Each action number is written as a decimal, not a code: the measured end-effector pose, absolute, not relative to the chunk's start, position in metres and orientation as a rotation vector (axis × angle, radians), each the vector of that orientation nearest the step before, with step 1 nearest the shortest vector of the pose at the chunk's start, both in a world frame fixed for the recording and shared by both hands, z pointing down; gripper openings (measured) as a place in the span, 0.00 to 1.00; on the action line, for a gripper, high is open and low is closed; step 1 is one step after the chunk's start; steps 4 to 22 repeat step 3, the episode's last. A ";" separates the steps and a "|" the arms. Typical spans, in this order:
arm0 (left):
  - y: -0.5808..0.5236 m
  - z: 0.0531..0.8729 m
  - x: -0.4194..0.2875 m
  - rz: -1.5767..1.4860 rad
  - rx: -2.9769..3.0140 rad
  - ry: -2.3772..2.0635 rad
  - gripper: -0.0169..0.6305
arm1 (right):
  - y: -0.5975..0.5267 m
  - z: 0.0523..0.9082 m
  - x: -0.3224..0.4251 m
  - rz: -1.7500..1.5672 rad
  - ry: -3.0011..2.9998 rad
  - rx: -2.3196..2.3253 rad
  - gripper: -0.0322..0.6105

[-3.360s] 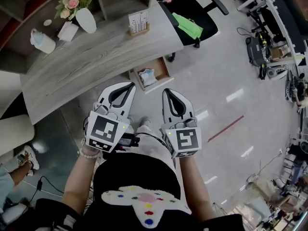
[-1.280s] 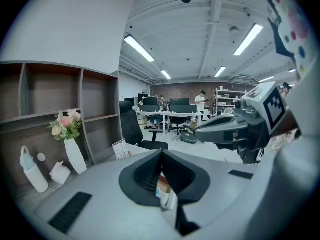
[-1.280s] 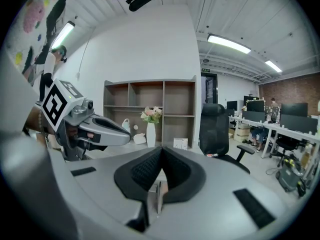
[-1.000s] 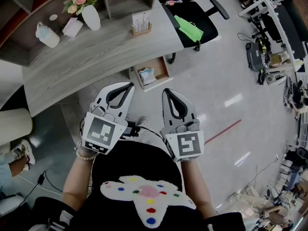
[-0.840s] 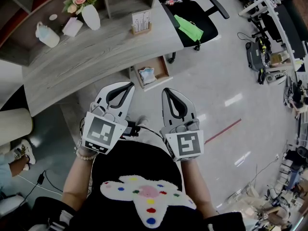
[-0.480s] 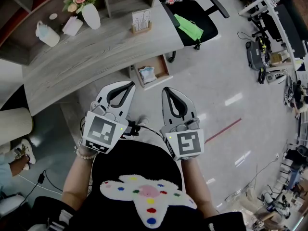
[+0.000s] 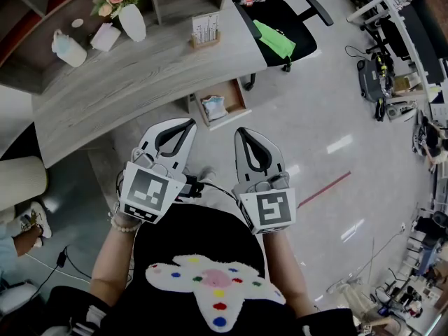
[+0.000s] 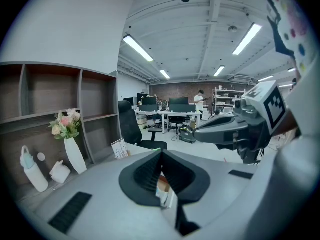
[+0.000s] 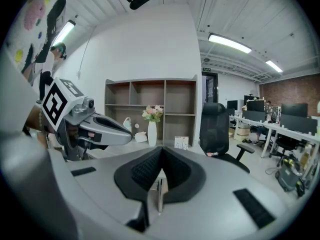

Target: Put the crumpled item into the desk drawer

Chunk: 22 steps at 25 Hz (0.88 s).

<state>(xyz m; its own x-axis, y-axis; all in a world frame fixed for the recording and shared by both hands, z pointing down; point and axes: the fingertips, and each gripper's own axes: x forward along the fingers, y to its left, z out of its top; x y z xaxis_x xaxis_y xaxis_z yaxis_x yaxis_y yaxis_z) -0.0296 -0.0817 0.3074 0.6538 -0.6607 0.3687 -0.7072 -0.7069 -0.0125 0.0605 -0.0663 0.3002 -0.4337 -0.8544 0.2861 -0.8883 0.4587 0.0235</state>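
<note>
**Both claws shut and empty, crumpled item lying in the open drawer**

The left claw [image 7: 187, 125] and the right claw [image 7: 243, 134] are held side by side close to the person's body. Each has its jaws pressed together with nothing between them, as both gripper views show.

The one drawer [image 7: 241, 98] stands pulled out from under the front edge of the desk [image 7: 140, 75]. One crumpled item [image 7: 213, 108], pale with a bluish tint, lies inside it. By that layout the placing looks done, and what seems left is pushing the drawer shut.

That move turns on this: the drawer lies straight ahead of the claws, between their two tips as seen from the head view. Its long axis runs away from the person and in under the desk, so a push would go forward along that line. Neither claw is clearly nearer, though the right tip looks slightly closer to the drawer's front.

Counted on the desk:
- one vase [image 7: 131, 25] with flowers
- one bottle [image 7: 67, 51]
- one white lumpy thing [image 7: 105, 38] that I cannot identify
- one card stand [image 7: 203, 31]

One chair [image 7: 280, 19] stands beyond the desk.
</note>
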 end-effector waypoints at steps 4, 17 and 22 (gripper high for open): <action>-0.081 0.307 -0.029 0.530 2.734 -1.141 0.04 | -0.065 0.299 0.059 0.191 -2.466 1.488 0.05; -0.081 0.307 -0.029 0.530 2.734 -1.141 0.04 | -0.065 0.299 0.059 0.191 -2.466 1.488 0.05; -0.081 0.307 -0.029 0.530 2.734 -1.141 0.04 | -0.065 0.299 0.059 0.191 -2.466 1.488 0.05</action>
